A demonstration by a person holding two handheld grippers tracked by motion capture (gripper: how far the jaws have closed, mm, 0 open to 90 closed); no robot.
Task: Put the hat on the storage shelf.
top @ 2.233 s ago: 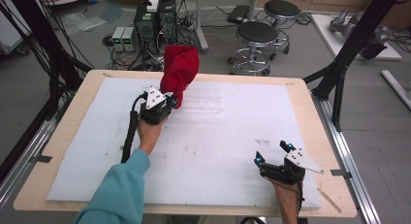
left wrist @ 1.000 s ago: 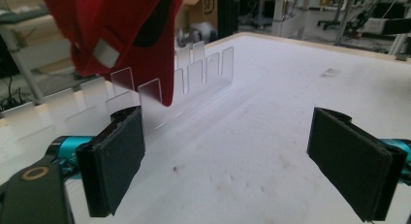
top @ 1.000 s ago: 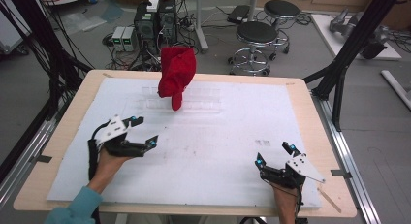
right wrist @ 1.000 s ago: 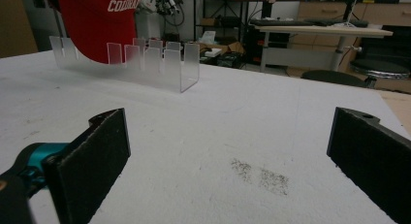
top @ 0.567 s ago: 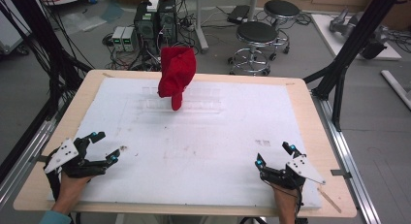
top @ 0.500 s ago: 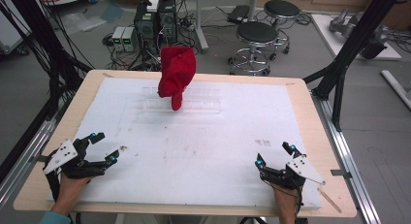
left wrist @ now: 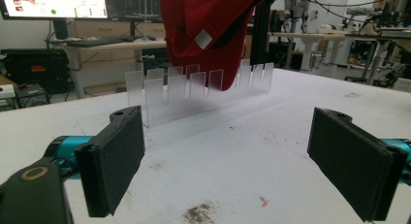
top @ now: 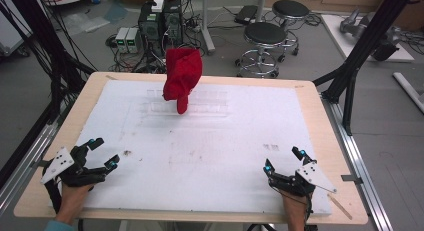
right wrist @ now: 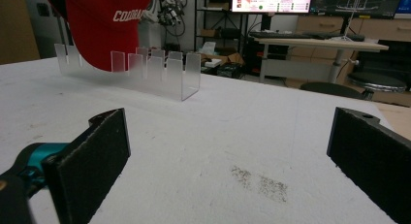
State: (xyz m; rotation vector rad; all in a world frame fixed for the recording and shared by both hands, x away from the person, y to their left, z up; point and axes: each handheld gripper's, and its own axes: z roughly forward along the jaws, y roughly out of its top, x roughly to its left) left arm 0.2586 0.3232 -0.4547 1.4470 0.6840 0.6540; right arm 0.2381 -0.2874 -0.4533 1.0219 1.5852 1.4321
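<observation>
**Red cap on the rack, both grippers back at the near edge**

The red cap [top: 182, 77] hung on the clear slotted rack [top: 210, 110], which stood on the white mat [top: 210, 156] toward the table's far edge. The left gripper [top: 100, 153] rested near the mat's near-left corner, jaws spread wide with nothing between them. The right gripper [top: 282, 161] sat near the near-right corner, jaws likewise wide and empty. Both were well apart from the rack (the whole middle of the mat lay bare between them, apart from a few smudges). The wooden table [top: 320, 121] showed as a narrow border around the mat.
</observation>
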